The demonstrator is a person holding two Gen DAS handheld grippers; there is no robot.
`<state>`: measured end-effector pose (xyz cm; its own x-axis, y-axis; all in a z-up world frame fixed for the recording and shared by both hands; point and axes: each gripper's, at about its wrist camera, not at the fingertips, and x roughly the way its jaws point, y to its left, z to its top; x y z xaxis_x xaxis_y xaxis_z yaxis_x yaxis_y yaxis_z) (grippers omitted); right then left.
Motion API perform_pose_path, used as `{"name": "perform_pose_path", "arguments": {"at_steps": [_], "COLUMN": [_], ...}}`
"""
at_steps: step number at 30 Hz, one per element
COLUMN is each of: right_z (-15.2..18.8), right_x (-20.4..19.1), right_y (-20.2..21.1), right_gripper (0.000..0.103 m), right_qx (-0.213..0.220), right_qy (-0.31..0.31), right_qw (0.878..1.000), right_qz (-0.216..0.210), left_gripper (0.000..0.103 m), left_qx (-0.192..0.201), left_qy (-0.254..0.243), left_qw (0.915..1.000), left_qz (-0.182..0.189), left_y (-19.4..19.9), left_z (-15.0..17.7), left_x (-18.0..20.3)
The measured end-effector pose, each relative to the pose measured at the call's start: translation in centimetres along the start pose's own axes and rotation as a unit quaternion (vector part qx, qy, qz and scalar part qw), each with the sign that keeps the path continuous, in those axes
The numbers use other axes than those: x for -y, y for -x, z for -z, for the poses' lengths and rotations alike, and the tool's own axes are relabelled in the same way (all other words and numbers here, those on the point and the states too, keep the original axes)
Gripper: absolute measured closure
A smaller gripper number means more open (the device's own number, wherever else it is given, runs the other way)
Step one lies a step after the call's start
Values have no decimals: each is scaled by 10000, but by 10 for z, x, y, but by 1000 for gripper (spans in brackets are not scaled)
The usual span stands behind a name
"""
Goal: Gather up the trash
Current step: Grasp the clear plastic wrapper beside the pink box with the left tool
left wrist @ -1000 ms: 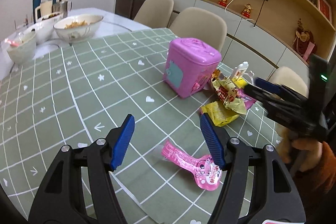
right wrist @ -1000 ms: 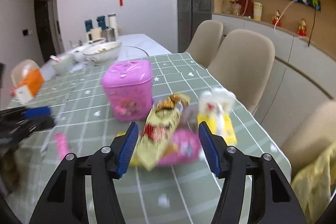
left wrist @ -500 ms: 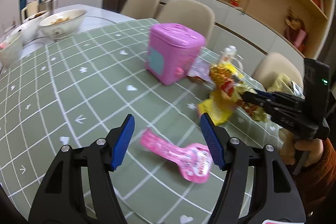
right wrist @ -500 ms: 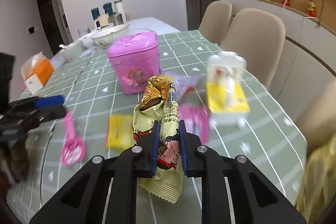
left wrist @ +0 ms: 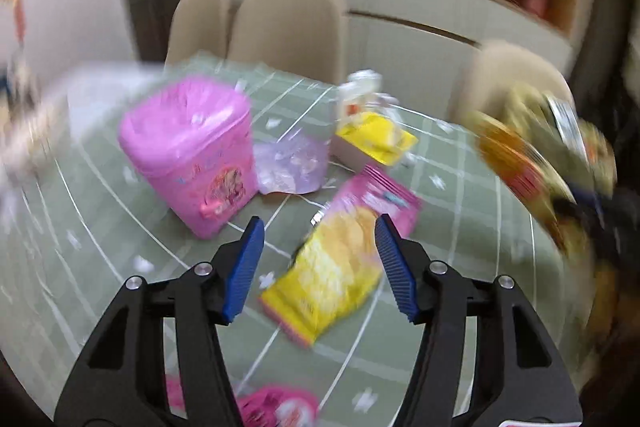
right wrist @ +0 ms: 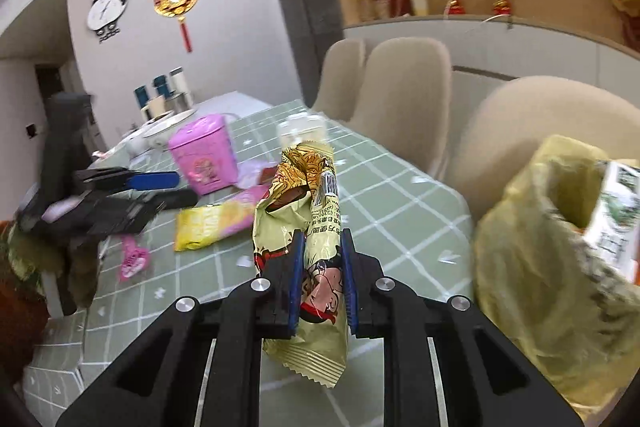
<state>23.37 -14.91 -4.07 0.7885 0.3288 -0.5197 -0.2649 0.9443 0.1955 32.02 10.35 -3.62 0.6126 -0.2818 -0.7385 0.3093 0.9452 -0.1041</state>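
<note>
My right tongs [right wrist: 322,277] are pinching a gold wrapper [right wrist: 310,211], clamped tight on its lower half, and it stands upright off the table [right wrist: 400,195]. Just to the right of it hangs a yellowish bag [right wrist: 532,251], mouth open, with a carton [right wrist: 612,215] poking out of it.

My left tongs [left wrist: 320,267] have just been closing a little but are spread, nothing pressed between them; they hang over a yellow packet [left wrist: 332,283] lying flat on the table, the view blurred. A pink packet [left wrist: 384,195] touches the yellow one's far end. Beyond sit a pink tin [left wrist: 192,155], a crumpled lilac wrapper [left wrist: 292,163] against it, and a yellow-and-white pack [left wrist: 368,135]. A pink spoon-shaped wrapper [right wrist: 134,261] lies near the table's edge.
</note>
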Motion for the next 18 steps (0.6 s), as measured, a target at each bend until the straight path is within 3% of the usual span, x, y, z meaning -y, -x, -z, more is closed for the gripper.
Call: {"name": "perform_pose_path", "arguments": {"at_steps": [5, 10, 13, 14, 16, 18], "right_z": [2, 8, 11, 13, 15, 16], "right_x": [12, 8, 8, 8, 7, 5], "right_y": [10, 9, 9, 9, 10, 11], "right_gripper": [85, 85, 85, 85, 85, 85], "right_qx": [126, 129, 87, 79, 65, 59], "right_qy": [-48, 47, 30, 10, -5, 29], "right_qw": [9996, 9994, 9995, 9995, 9996, 9996], "right_qz": [254, 331, 305, 293, 270, 259], "left_gripper": [52, 53, 54, 59, 87, 98], "left_qx": [-302, -493, -417, -381, -361, -380], "left_qy": [1152, 1712, 1882, 1897, 1917, 1971], "left_qw": [9928, 9833, 9803, 9801, 9797, 9789], "left_qz": [-91, -375, -431, -433, -471, -375], "left_y": [-34, -57, -64, -64, -66, -66], "left_z": [-16, -24, -28, -26, -24, -21], "left_x": [-19, -26, -31, -31, -34, -39]}}
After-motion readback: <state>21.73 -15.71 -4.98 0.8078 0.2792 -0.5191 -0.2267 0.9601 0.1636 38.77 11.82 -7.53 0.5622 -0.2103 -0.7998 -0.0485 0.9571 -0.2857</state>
